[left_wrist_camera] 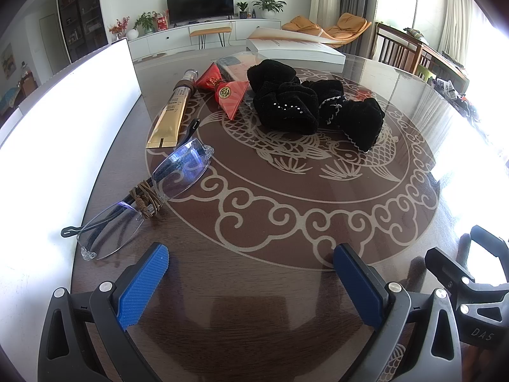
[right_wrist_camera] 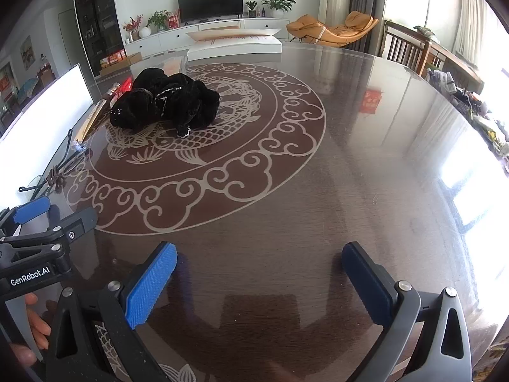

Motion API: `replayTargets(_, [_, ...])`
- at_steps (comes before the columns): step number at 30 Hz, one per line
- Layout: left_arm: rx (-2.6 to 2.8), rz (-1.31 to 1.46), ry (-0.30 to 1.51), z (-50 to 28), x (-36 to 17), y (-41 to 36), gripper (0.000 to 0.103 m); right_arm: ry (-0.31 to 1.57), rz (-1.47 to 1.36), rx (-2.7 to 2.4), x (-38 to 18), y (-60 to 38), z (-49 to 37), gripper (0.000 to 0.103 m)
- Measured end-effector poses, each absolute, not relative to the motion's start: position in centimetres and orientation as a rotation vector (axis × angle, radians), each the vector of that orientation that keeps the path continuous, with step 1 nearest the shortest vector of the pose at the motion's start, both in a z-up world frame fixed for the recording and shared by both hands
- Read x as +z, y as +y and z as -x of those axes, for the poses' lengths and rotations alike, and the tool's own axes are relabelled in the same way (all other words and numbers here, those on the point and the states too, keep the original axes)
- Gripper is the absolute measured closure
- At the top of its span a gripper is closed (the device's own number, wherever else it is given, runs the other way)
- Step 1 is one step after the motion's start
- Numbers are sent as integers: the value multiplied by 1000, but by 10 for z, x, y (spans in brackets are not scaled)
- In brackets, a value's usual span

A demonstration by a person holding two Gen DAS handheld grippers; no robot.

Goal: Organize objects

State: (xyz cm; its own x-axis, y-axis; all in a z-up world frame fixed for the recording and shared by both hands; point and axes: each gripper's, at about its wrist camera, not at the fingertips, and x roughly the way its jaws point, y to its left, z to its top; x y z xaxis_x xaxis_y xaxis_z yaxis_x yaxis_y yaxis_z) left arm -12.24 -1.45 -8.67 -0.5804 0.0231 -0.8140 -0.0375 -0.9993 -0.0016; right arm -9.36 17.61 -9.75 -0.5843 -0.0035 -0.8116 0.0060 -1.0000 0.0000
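Both the left tool (left_wrist_camera: 251, 258) and right tool (right_wrist_camera: 259, 256) hover spread wide and empty above the bench (right_wrist_camera: 366, 175). The glasses (left_wrist_camera: 140, 197), gold tube (left_wrist_camera: 170, 114), red packet (left_wrist_camera: 227, 90) and black scrunchies (left_wrist_camera: 315, 108) lie ahead on it.

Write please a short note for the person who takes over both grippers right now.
Left gripper: open, empty, low over the dark round glass-topped table.
Right gripper: open, empty, beside it.
Things: rimless clear eyeglasses with a brown cord at left; gold tube behind them; red folded packet; black velvet scrunchies piled at centre; white book at the far edge.
Done: nothing appears grouped yet.
Left: all sorting; where things should go is not visible.
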Motion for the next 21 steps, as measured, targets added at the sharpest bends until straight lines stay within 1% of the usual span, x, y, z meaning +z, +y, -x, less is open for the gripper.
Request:
replayTargets(9, [2732, 1437, 42, 121, -86, -15, 0, 11, -1433, -2792, -98, 175, 94, 0])
replayTargets(12, [2708, 1392, -71, 109, -76, -20, 0, 11, -1433, -2792, -98, 175, 94, 0])
replayTargets(14, [2692, 1342, -99, 98, -66, -19, 0, 11, -1433, -2792, -98, 175, 94, 0])
replayTargets(19, [2701, 1291, 42, 81, -36, -16, 0, 11, -1433, -2792, -98, 175, 94, 0])
replayTargets(21, [2692, 1303, 70, 80, -27, -18, 0, 11, -1433, -2792, -98, 175, 94, 0])
